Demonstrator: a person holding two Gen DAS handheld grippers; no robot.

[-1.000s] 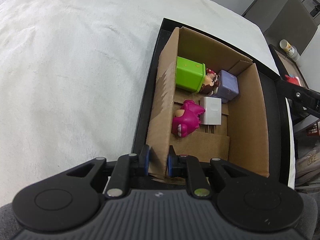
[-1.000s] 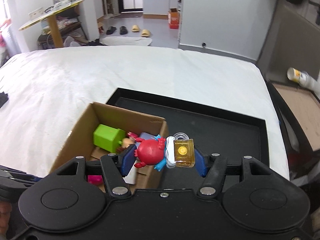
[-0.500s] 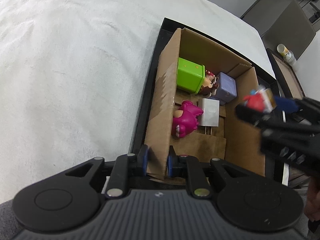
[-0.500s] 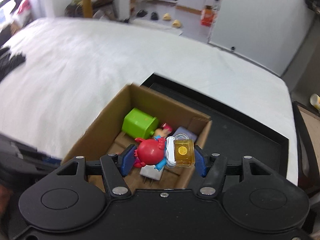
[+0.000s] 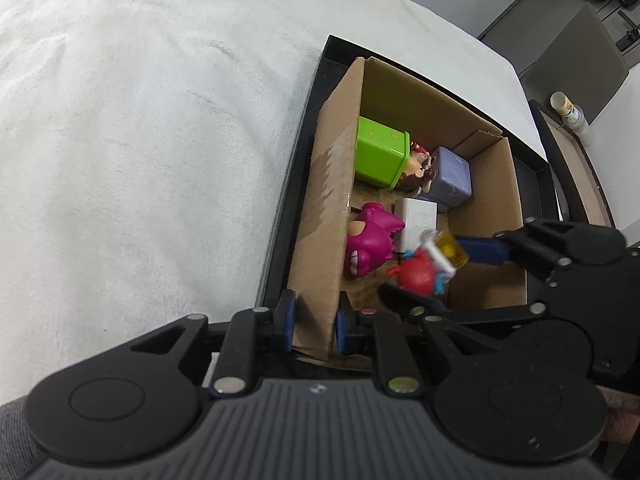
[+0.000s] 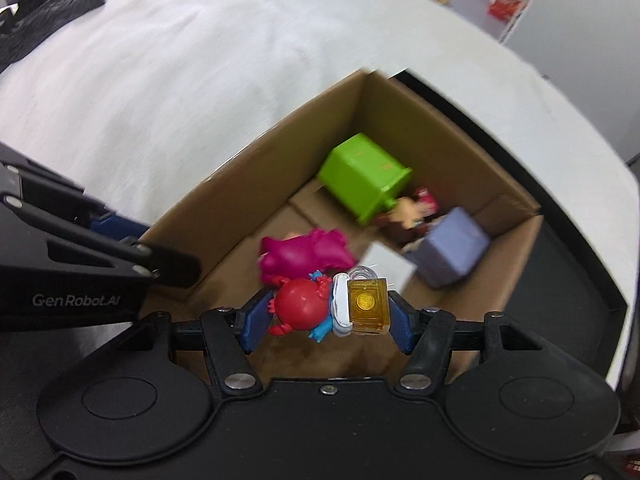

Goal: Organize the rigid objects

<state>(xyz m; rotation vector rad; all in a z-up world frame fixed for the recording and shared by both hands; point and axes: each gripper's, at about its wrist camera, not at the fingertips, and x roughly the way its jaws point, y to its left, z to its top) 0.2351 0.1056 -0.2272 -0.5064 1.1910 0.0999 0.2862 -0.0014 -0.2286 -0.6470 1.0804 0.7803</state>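
Note:
A cardboard box [image 5: 332, 184] stands on a black tray [image 5: 288, 204]. Inside lie a green cube [image 5: 380, 156], a pink toy [image 5: 368, 240], a white block [image 5: 418, 218], a lilac cube [image 5: 452, 178] and a small figure [image 5: 418, 168]. My left gripper [image 5: 314, 318] is shut on the box's near left wall. My right gripper [image 6: 326, 314] is shut on a red crab toy with a yellow block [image 6: 330, 306] and holds it over the box's near end [image 6: 224, 240]; the toy also shows in the left wrist view [image 5: 424, 268].
The tray rests on a white fleecy cover [image 5: 140, 140]. Black cloth [image 6: 44, 4] lies at the far left of the cover. A dark chair [image 5: 576, 68] and a bottle [image 5: 568, 112] stand beyond the bed.
My right gripper has moved with the crab toy from beside the box to over its near end and lower into it. My left gripper keeps its hold on the wall.

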